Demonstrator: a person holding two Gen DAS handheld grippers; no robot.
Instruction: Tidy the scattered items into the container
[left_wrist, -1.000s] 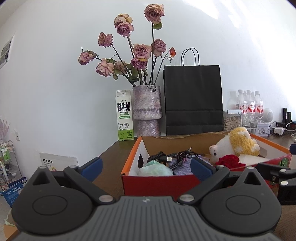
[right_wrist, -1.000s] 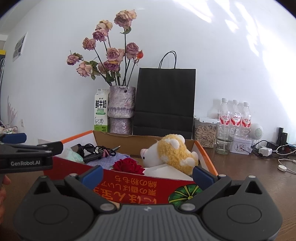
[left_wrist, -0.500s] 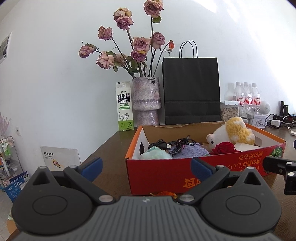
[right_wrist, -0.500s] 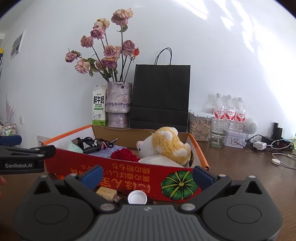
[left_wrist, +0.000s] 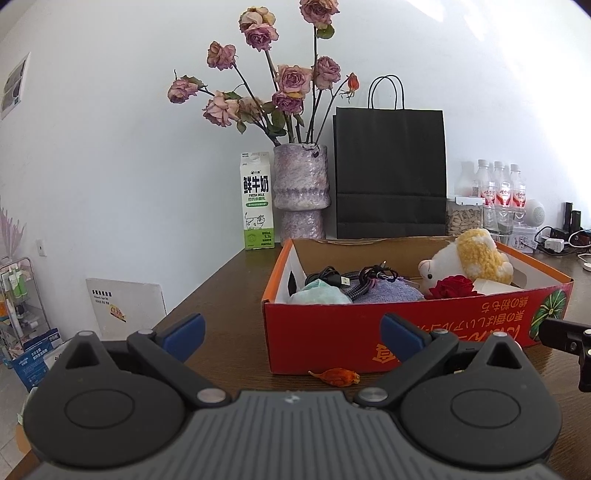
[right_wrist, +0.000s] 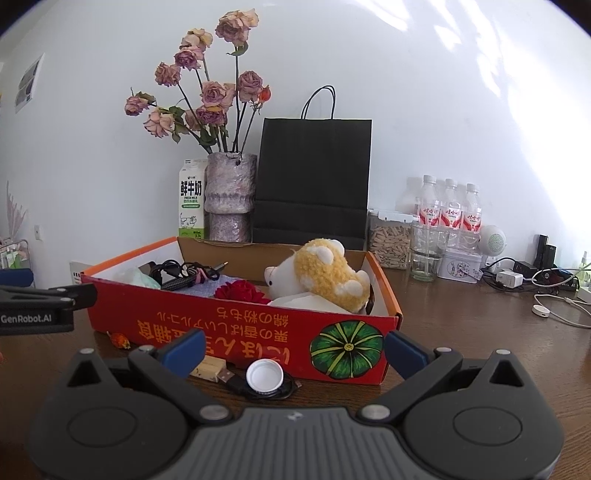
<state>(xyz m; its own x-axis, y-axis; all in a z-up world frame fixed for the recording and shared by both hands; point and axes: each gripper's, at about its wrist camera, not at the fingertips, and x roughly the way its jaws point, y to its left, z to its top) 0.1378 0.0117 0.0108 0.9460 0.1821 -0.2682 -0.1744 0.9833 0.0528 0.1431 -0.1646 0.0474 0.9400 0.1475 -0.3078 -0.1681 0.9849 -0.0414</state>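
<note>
Red cardboard box (right_wrist: 236, 332) – pumpkin print, orange rim – holds plush toy (right_wrist: 325, 273).

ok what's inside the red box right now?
Inside the red box: plush toy, red fabric rose, tangled cables, pale green cloth, purple cloth, something white under the plush. Anything beneath them is covered.

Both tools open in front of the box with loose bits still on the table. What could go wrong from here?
1. The white bottle cap rests on a black cable coil beside a USB plug; the right tool may snag the cable or flick the cap away.
2. The small orange dried bud lies against the red box wall, so the left tool may shove the box or crush it.
</note>
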